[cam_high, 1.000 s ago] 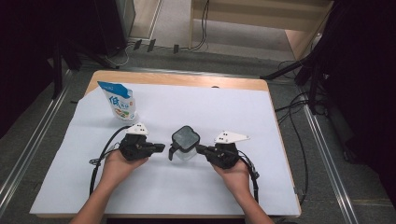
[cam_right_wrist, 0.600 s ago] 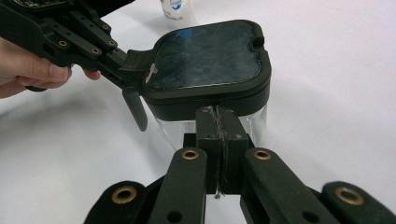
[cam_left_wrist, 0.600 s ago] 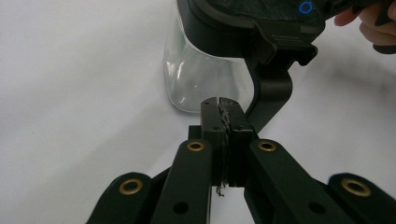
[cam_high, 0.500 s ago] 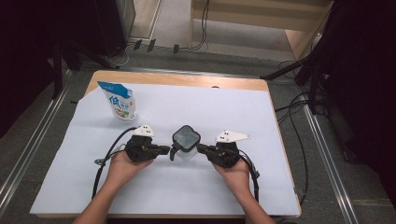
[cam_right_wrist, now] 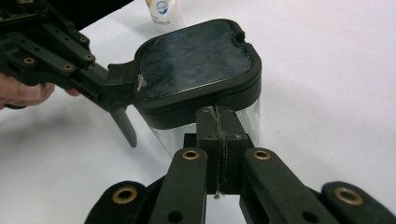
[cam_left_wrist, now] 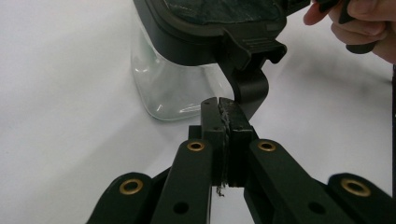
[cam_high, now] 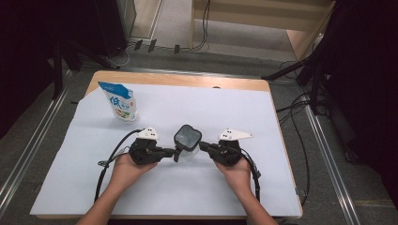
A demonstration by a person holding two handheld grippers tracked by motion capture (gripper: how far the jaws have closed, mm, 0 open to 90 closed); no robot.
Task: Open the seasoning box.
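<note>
1. High view, bottom of the frame: two forearms come in, each hand holding a gripper at the centre of the tabletop [cam_high: 281, 140].
2. Left gripper [cam_high: 165, 152] has its jaws fully together, tips right at the hanging latch [cam_left_wrist: 250, 91] of the jar; nothing is pinched between them as far as I can tell.
3. Right gripper [cam_high: 205, 146] is likewise closed with nothing in it, tips pressed against the dark lid [cam_right_wrist: 196, 65] edge from the opposite side.
4. Between them, the clear jar [cam_high: 187, 140] stands upright at frame centre, lid seated on top.
5. Progress, as I judge it: the latch hangs loose, so unclipping looks done or under way; lifting the lid off remains.
6. Farther up-left, a white-and-blue pouch [cam_high: 120, 101] stands well apart from the jar.
7. White sheet [cam_high: 164, 197] covers the wooden tabletop; beyond it lie grey floor, cables and dark stands.
</note>
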